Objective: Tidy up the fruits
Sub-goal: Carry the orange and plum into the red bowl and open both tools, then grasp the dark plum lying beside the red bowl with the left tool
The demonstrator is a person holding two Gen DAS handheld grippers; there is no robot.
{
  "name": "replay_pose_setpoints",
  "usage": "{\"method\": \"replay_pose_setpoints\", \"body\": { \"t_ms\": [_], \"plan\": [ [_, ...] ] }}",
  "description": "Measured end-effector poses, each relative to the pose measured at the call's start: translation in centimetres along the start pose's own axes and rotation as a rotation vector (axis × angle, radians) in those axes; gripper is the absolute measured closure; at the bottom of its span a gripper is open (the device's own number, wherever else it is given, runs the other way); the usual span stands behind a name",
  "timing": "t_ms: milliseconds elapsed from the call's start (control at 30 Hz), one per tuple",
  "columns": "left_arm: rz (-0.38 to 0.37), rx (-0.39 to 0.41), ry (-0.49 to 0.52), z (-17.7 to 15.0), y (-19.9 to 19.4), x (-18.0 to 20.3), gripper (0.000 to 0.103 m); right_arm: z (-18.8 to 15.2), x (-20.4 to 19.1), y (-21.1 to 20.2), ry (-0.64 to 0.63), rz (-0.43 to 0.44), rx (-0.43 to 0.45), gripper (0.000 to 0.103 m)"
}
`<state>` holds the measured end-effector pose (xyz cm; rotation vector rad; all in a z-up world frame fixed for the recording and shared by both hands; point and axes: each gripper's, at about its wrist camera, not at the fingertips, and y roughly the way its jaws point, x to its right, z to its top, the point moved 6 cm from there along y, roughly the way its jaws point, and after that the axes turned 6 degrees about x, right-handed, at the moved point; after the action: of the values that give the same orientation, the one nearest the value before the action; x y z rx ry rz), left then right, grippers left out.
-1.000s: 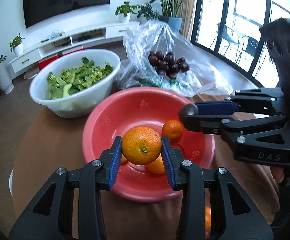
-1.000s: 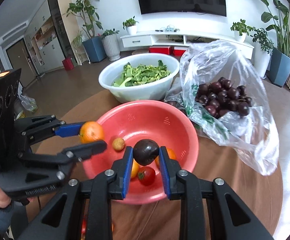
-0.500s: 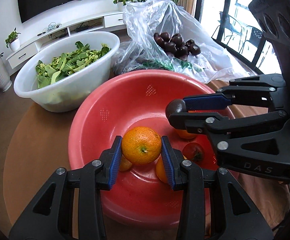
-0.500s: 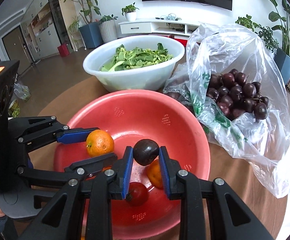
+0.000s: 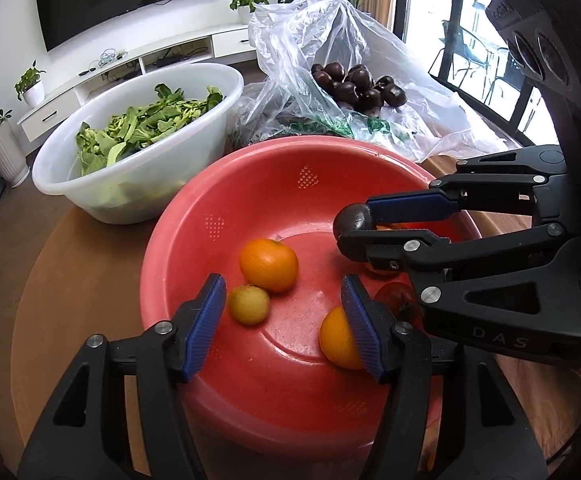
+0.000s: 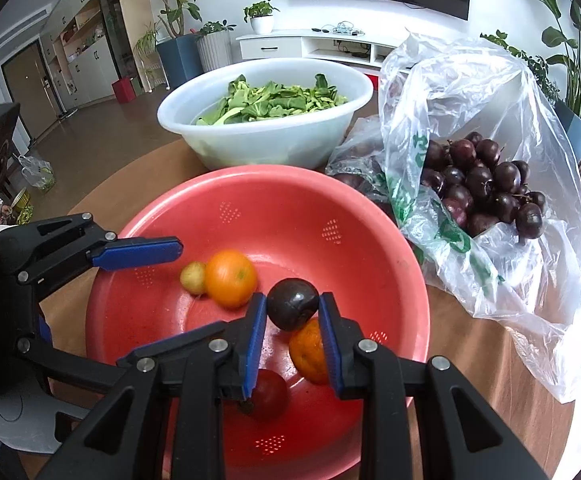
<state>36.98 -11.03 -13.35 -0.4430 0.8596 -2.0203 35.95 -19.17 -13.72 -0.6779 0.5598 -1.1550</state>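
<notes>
Table [image 6: 470, 344] carries everything, and the red basin [image 6: 370, 216] serves as landmark throughout; deposit of fruit into that basin is judged the step in hand

Containers, largest first: one white basin of greens [image 6: 266, 132] just behind the red basin; one clear plastic bag [image 6: 510, 112] beside its right rim, holding a heap of dark round fruit, too clustered to count

Left gripper [image 5: 282, 324] hangs over the near part of the red basin, fingers spreading at this moment with nothing between them; a large orange [image 5: 268, 265] lies free on the basin floor just beyond them, slightly blurred

Right gripper [image 6: 292, 324] is over the basin's near right part, fingers pinching one dark plum-like fruit [image 6: 292, 304] clear above the floor

Loose contents of the red basin: two oranges, the second [image 6: 308, 354] below the held fruit; one red tomato-like fruit [image 6: 268, 394]; one small yellowish fruit [image 6: 193, 278] touching the large orange

Next move, as judged: release the dark fruit over a bare patch of floor, since it hangs directly above the second orange and could roll off it
</notes>
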Motion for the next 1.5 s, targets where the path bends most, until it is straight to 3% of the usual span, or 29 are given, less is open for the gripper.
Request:
{"method": "replay_pose_setpoints", "body": {
  "t_ms": [67,167,233,367,433,667,833,1000,1233,1367,1500],
  "plan": [
    [0.007,0.007,-0.004,0.0,-0.4,-0.1,0.039,0.0,0.0,-0.1,0.003,0.004,0.002,0.070],
    [0.014,0.020,-0.009,0.0,-1.3,-0.4,0.036,0.0,0.1,-0.2,0.015,-0.002,0.011,0.059],
    [0.021,0.034,-0.014,0.0,-2.0,-0.5,0.029,0.0,0.2,-0.5,0.021,-0.001,0.016,0.058],
    [0.028,0.062,-0.028,-0.1,-4.0,-0.7,0.027,-0.2,0.4,-1.5,0.023,-0.005,0.024,0.058],
    [0.037,0.081,-0.041,-0.3,-5.4,-1.0,0.016,-0.3,0.4,-2.5,0.025,-0.005,0.041,0.057],
    [0.040,0.079,-0.095,-4.2,-9.1,-1.3,0.014,-2.7,0.6,-8.5,0.081,0.014,0.135,0.050],
    [0.018,0.017,-0.123,-7.9,-8.2,0.3,0.014,-5.5,0.3,-12.2,0.151,0.033,0.187,0.048],
    [0.008,0.007,-0.098,-8.8,-6.8,2.7,0.015,-8.6,-0.4,-14.4,0.193,0.028,0.191,0.048],
    [-0.007,-0.022,-0.096,-8.5,-4.6,3.9,0.042,-12.5,-1.9,-15.3,0.240,0.060,0.159,0.048],
    [-0.016,-0.026,-0.102,-8.3,-4.0,3.8,0.050,-14.5,-3.0,-14.7,0.223,0.080,0.116,0.048],
    [-0.031,-0.033,-0.105,-8.2,-3.3,3.7,0.066,-15.7,-3.4,-13.7,0.189,0.100,0.070,0.051]
  ]
}}
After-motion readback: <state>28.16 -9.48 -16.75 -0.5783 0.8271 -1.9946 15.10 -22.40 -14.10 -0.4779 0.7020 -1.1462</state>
